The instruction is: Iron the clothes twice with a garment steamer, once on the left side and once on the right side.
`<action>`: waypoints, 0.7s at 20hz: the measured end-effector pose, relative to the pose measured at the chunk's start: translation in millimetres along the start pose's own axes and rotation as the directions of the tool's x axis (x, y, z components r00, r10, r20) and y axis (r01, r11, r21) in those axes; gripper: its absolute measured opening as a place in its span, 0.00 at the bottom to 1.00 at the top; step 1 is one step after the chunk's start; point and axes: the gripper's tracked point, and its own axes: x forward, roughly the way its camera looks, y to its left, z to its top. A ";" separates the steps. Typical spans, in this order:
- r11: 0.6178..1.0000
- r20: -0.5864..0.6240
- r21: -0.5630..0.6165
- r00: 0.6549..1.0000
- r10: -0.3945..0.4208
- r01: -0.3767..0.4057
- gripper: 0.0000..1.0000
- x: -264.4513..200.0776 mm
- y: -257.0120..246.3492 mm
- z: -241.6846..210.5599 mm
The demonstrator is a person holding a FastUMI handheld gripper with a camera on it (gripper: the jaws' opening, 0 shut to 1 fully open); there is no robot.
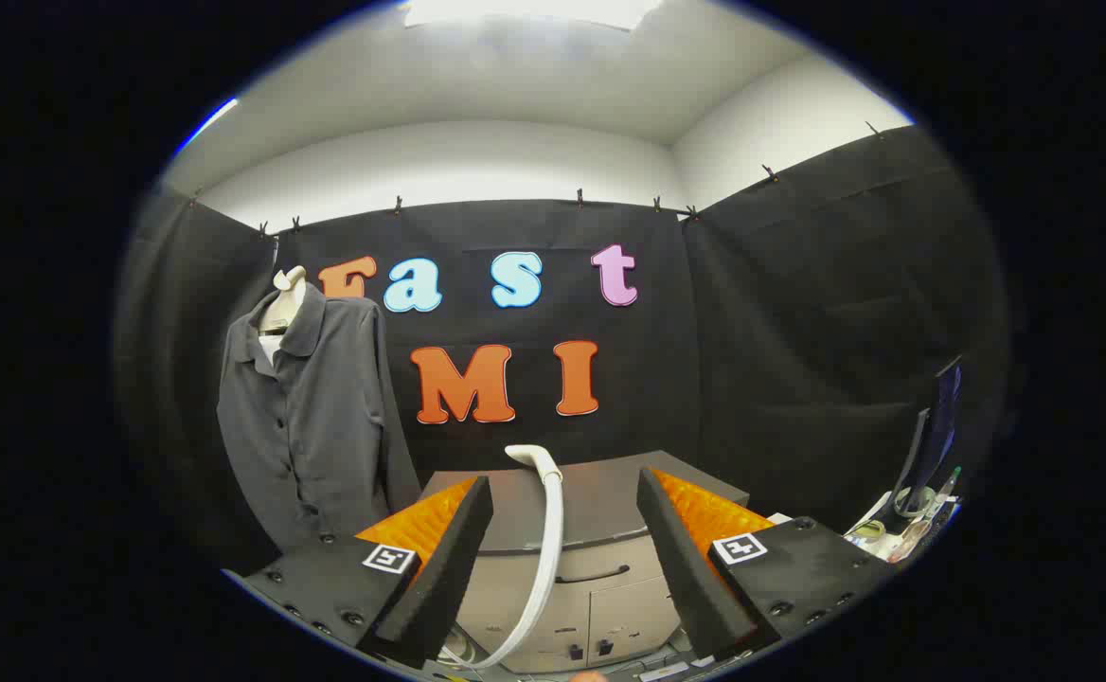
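A dark grey button-up shirt [312, 417] hangs on a pale mannequin torso [284, 298], beyond and to the left of my fingers. The white garment steamer [545, 530] stands upright between my fingers, its head curving left at the top and its handle running down toward a cord below. My gripper [562, 493] is open, with a wide gap on each side of the steamer; neither finger touches it.
A grey cabinet [600, 568] with drawers and doors stands just behind the steamer. To the right of the fingers, a table edge carries a monitor [936, 431] and small clutter [884, 535]. Black cloth walls close off the back and sides.
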 end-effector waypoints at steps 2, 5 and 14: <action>0.999 0.005 -0.016 1.000 -0.028 0.028 0.98 1.1 15.8 -0.8; 0.998 0.015 -0.026 0.998 -0.054 0.054 0.98 -4.7 42.7 1.3; 0.992 0.006 -0.093 0.996 -0.089 0.089 0.97 -20.1 78.9 8.4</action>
